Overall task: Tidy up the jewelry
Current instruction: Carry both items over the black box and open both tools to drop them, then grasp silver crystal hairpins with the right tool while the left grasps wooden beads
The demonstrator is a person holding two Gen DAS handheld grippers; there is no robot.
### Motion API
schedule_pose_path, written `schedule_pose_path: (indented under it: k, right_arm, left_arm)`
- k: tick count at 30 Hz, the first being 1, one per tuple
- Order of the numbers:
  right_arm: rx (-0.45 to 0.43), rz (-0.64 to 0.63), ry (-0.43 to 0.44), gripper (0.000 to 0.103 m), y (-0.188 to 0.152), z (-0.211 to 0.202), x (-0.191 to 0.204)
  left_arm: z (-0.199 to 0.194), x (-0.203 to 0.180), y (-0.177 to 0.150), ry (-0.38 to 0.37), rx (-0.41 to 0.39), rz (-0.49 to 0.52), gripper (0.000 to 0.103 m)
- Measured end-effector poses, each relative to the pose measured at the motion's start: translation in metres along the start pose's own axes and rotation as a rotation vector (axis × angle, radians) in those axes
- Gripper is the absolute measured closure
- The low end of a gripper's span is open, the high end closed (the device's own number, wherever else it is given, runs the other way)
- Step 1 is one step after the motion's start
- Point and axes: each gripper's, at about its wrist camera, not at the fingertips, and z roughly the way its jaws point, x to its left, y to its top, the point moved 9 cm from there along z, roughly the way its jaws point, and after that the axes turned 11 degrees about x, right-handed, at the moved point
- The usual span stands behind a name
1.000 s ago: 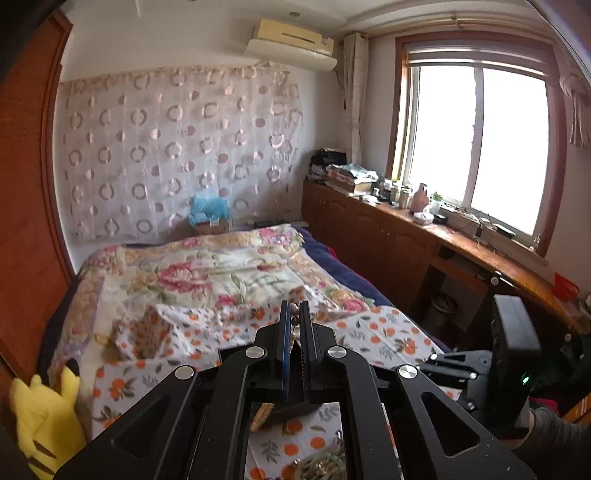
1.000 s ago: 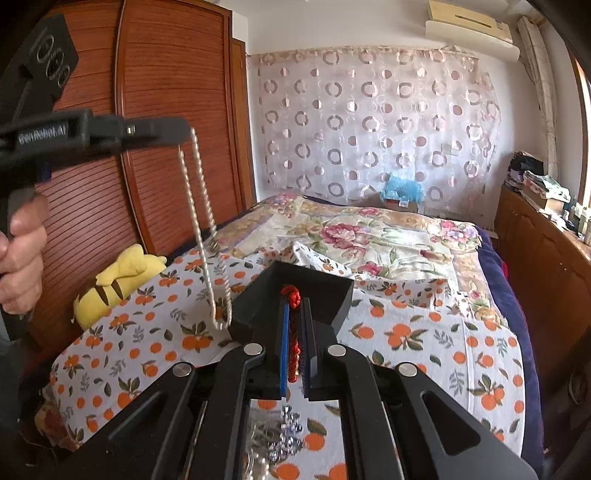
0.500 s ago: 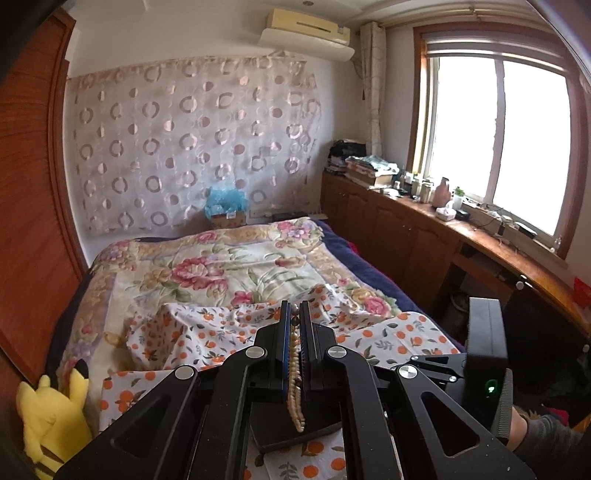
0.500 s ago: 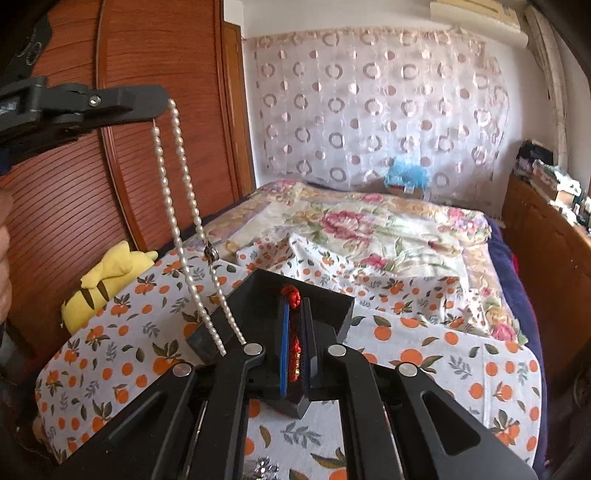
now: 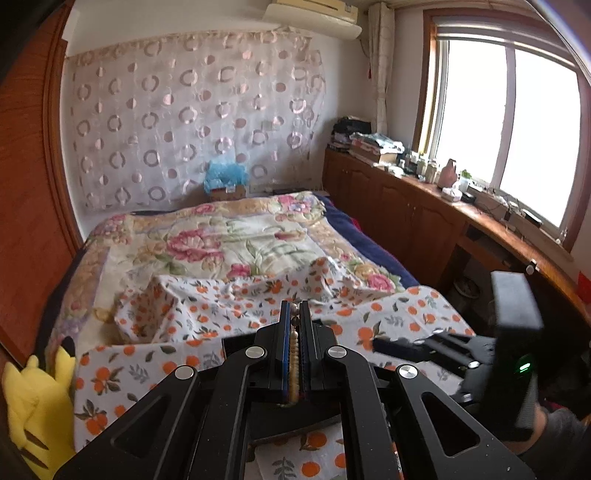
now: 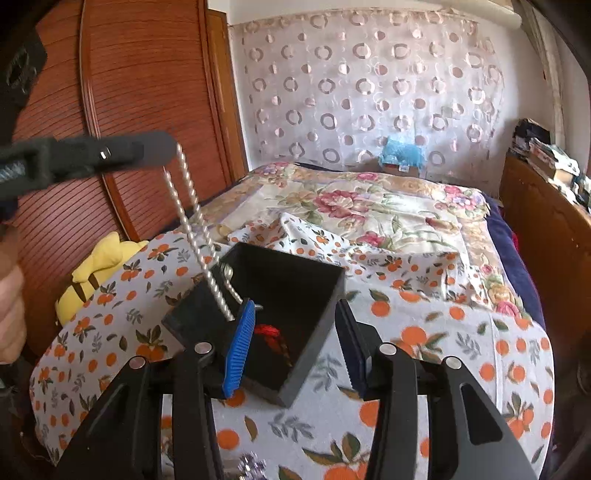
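A pearl necklace is held doubled between the closed jaws of the left gripper, and its two strands hang down into a black box. In the right wrist view the lower end of the strands is seen inside the box near its left wall, where a small metal clasp shows. A red beaded piece lies at the bottom of the same box. The box is open-topped and stands on the orange-print cloth spread over the bed.

The jaws of the right gripper are spread wide, one finger at each side of the box, with nothing held between them. The blue pad of one finger is seen just in front of the box's near wall.

At the lower edge of the right wrist view a small silvery cluster lies on the cloth; its kind cannot be told.

A yellow plush toy is seen at the bed's edge beside the wooden wardrobe. A curtain with ring patterns covers the far wall, and an air conditioner is mounted above it. No writing can be read in either view; the lettering on the left gripper's body is blurred.
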Motion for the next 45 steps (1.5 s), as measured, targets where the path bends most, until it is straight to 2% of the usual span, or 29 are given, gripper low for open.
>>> schedule_pose_path:
  k: [8, 10, 12, 16, 17, 23, 27, 36, 45]
  right_arm:
    - [-0.006, 0.005, -0.005, 0.055, -0.040, -0.022, -0.007]
    - [-0.011, -0.008, -0.006, 0.055, -0.049, -0.028, -0.003]
    - [-0.015, -0.015, -0.005, 0.055, -0.055, -0.033, 0.001]
    - [-0.010, -0.032, 0.007, 0.055, -0.070, -0.040, 0.011]
    - [-0.003, -0.031, 0.013, 0.055, -0.075, -0.040, 0.013]
    - [0.039, -0.034, 0.024, 0.059, -0.099, -0.034, 0.023]
    - [0.062, -0.029, 0.037, 0.060, -0.108, -0.028, 0.028]
    - [0.109, -0.013, 0.051, 0.061, -0.119, -0.014, 0.031]
    - [0.169, 0.006, 0.054, 0.061, -0.119, 0.005, 0.029]
  left_arm:
    - [0.026, 0.011, -0.030, 0.017, 0.046, -0.020, 0.098]
    - [0.030, 0.016, -0.038, 0.019, 0.059, -0.031, 0.094]
    - [0.031, 0.018, -0.046, 0.028, 0.062, -0.030, 0.084]
    - [0.019, 0.018, -0.069, 0.046, 0.054, -0.012, 0.079]
    - [0.016, 0.018, -0.075, 0.046, 0.055, -0.011, 0.075]
    - [-0.004, 0.014, -0.119, 0.021, 0.054, -0.013, 0.062]
    - [-0.012, 0.008, -0.144, 0.005, 0.067, -0.012, 0.057]
    - [-0.022, 0.008, -0.189, 0.019, 0.096, -0.027, 0.055]
    - [-0.025, 0.010, -0.207, 0.023, 0.115, -0.022, 0.053]
